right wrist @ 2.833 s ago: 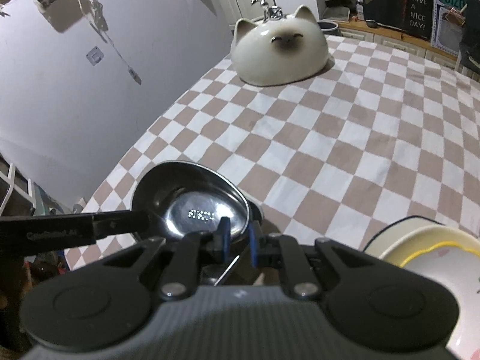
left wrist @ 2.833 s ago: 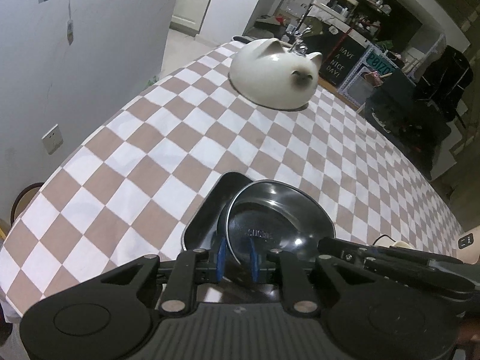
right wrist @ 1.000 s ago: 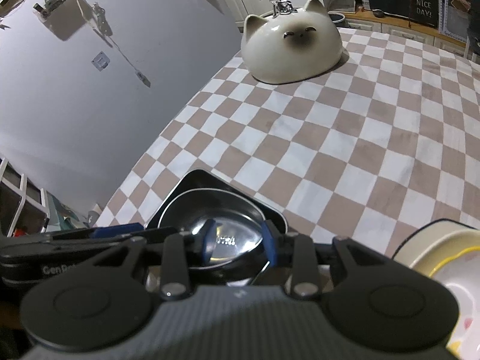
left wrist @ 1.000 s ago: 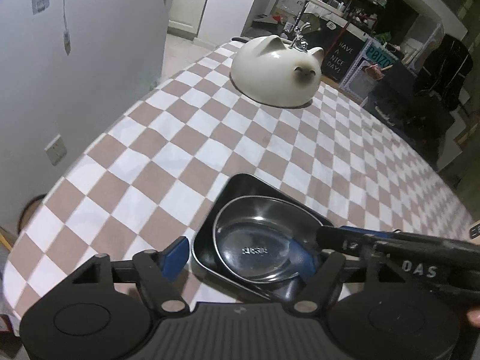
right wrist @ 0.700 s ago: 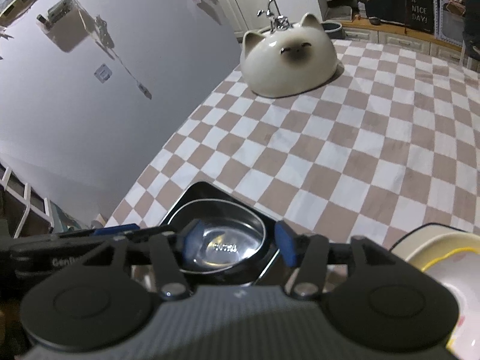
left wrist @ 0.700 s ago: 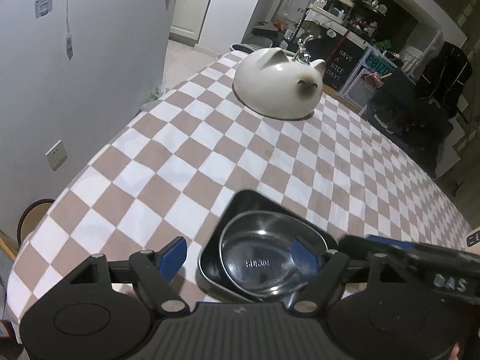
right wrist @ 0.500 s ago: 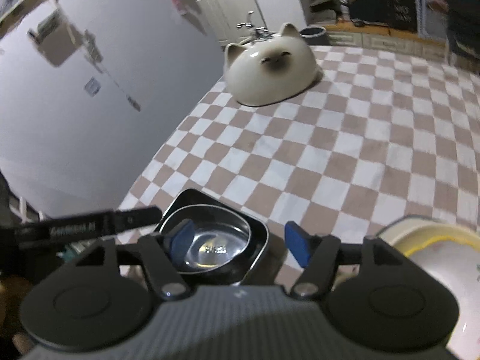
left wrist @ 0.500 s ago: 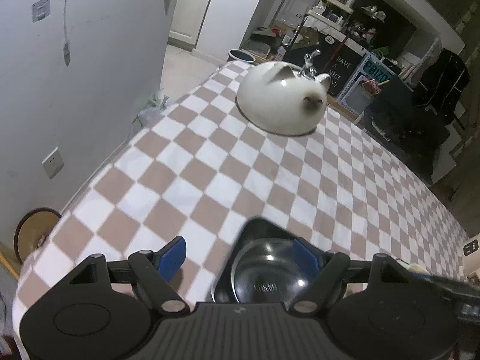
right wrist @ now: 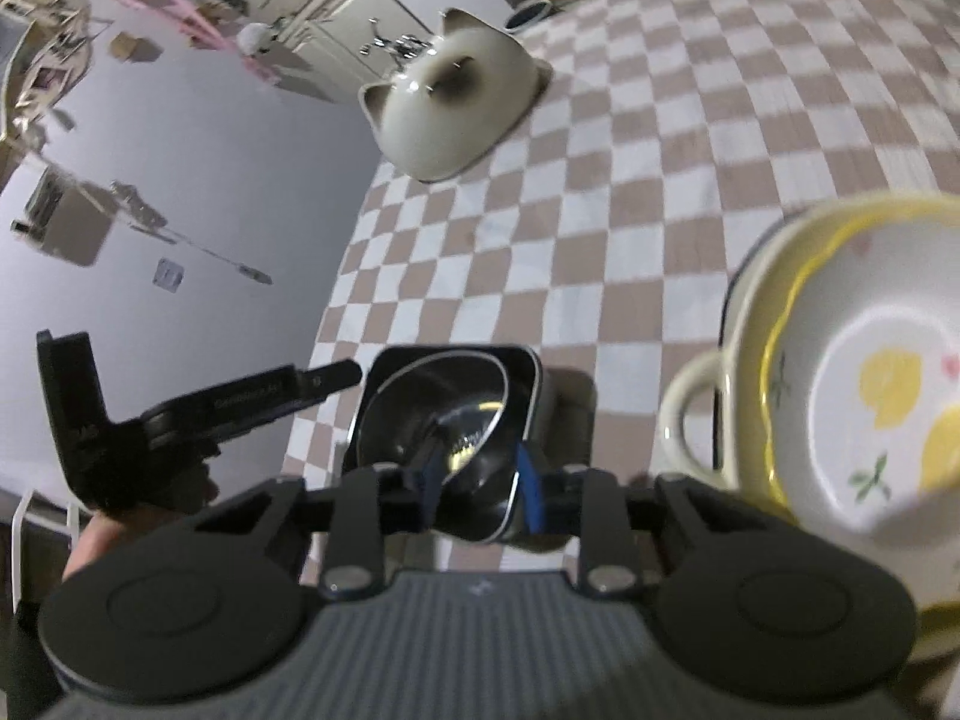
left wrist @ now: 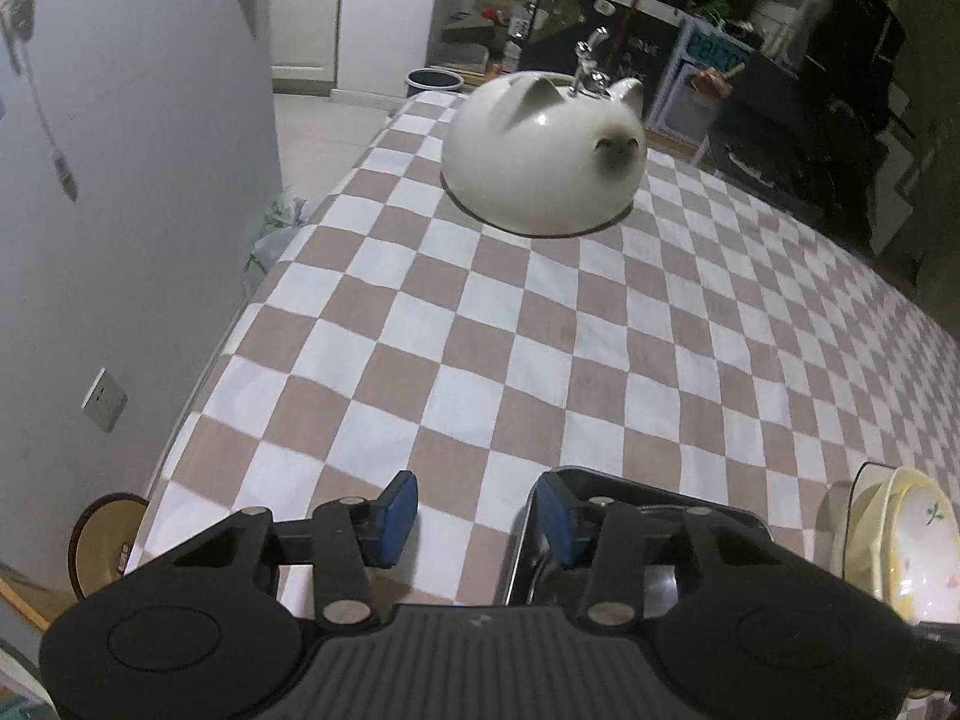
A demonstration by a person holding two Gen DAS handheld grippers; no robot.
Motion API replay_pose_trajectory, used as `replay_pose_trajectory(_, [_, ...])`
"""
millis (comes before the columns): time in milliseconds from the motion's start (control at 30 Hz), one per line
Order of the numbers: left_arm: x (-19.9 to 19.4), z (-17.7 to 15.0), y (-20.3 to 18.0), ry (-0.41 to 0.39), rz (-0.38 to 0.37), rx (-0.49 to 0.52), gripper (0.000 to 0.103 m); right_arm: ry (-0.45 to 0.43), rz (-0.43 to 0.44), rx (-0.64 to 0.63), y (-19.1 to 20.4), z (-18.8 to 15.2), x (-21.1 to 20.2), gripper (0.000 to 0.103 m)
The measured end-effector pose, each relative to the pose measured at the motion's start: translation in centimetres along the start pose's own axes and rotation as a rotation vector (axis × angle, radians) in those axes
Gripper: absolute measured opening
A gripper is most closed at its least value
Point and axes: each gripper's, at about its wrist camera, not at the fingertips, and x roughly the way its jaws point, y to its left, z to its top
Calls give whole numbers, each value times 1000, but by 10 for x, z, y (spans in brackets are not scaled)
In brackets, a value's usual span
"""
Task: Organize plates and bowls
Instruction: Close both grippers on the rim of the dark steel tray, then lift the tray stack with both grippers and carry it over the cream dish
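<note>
Under right tool (right wrist: 477,483), steel bowl (right wrist: 447,420) partly hidden, pic blurred.

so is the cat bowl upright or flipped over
Flipped over. The cat bowl sits rim down on the checkered tablecloth, with its domed outside, ears and painted face facing up, and no opening showing.

Left gripper (left wrist: 477,516), low in its frame, had just been narrowing, jaws parted over nothing. Right gripper (right wrist: 477,483), bottom centre, was likewise narrowing, jaws apart, contact unclear.
</note>
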Motion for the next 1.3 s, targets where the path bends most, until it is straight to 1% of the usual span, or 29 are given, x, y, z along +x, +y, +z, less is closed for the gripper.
replay_pose_trajectory(67, [6,2,-2,11,0,27,44,2,-7,7,-1,-5,6,32])
replay_pose_trajectory(133, [9,3,-6,21,-10,49,41,2,-16,10,-1,-6,8,32])
replay_pose_trajectory(200, [12,1,-10,34,-7,88,33,-3,-33,14,-2,-7,12,32])
replay_pose_trajectory(300, [14,-3,-13,54,-8,127,26,-3,-57,23,-4,-3,19,28])
replay_pose_trajectory(400, [12,-8,-10,67,-18,143,26,3,-70,40,-7,-2,26,24])
replay_pose_trajectory(467, [10,-12,-7,73,-32,144,25,7,-79,44,-8,-4,31,19])
replay_pose_trajectory(567, [7,-17,-2,83,-57,136,24,0,-84,57,-9,-9,40,12])
replay_pose_trajectory(667, [5,-19,4,90,-89,120,22,-20,-82,64,-9,-12,46,10])
replay_pose_trajectory(767, [6,-20,9,100,-125,101,20,-43,-84,62,-8,-15,43,10])
replay_pose_trajectory(1000, [10,-21,20,111,-188,39,19,-88,-76,35,-10,-24,44,12])
replay_pose_trajectory(1167, [14,-23,27,119,-228,0,19,-79,-42,108,-22,-24,44,13])
replay_pose_trajectory(1300, [17,-24,29,126,-240,-14,19,-77,-40,124,-23,-23,44,13])
